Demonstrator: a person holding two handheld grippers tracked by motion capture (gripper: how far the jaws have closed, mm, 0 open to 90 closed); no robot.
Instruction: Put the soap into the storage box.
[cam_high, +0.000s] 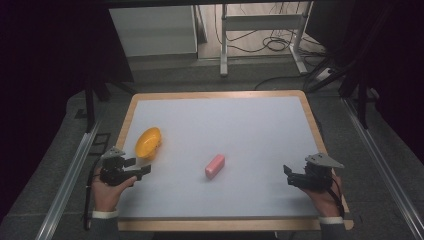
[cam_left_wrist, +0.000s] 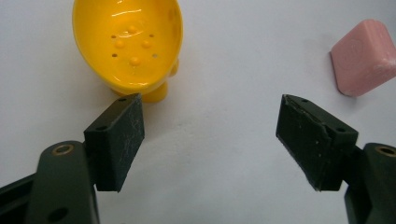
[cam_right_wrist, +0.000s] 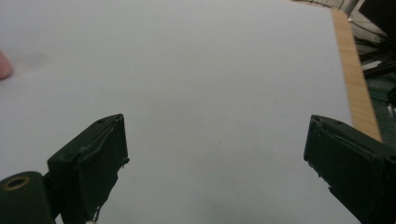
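Nothing looks begun: both jaws stand spread and empty. The left hand-held gripper (cam_high: 142, 169) hovers just beside the yellow dish (cam_high: 148, 142) at eight o'clock; the pink soap (cam_high: 215, 166) lies mid-counter (cam_high: 240, 120), the right hand-held gripper (cam_high: 288, 176) at four o'clock.

Lab or test room, white worktop (cam_high: 250, 125) with wood edging on a dark frame, metal rails (cam_high: 70, 180) along both side edges, grey carpet (cam_high: 45, 165), loose cables (cam_high: 270, 45) on the floor beyond the far edge, white desk legs (cam_high: 224, 45), dim surroundings
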